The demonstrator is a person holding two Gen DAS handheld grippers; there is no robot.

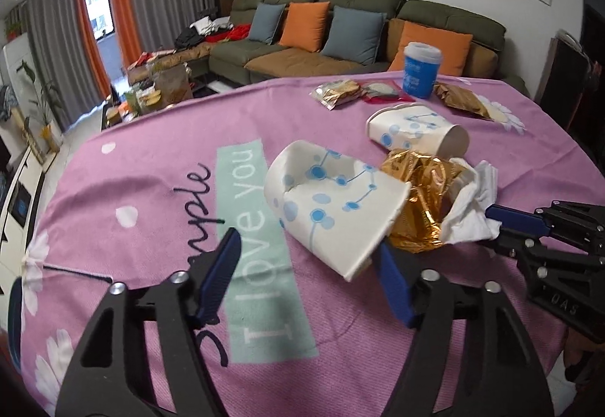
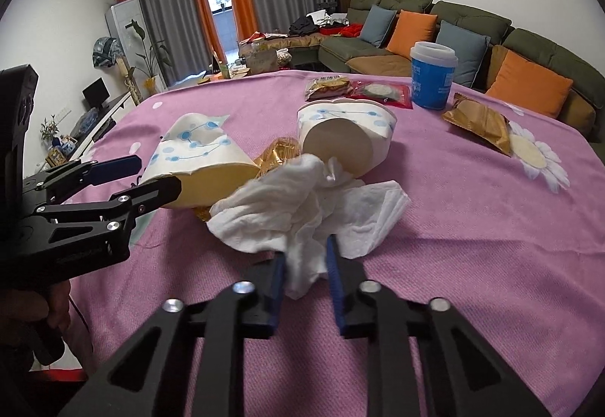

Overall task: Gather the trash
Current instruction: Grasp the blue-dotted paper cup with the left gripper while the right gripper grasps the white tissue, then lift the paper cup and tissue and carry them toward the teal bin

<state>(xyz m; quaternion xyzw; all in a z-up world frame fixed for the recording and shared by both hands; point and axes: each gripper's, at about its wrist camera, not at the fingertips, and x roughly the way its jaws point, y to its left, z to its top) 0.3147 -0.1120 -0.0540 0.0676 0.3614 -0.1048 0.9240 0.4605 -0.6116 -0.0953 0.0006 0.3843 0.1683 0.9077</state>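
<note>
Left wrist: pink tablecloth (image 1: 151, 190) before a green sofa (image 1: 340, 4).

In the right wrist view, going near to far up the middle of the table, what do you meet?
Right claw shut on the crumpled tissue → tipped paper cup → red snack packet.

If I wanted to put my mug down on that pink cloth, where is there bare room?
The widest bare patch is the near left of the pink cloth, around the printed lettering. Another lies at the near right, beside the white tissue. The middle is crowded with two tipped paper cups and gold foil; the far edge holds snack packets and a blue cup.
</note>
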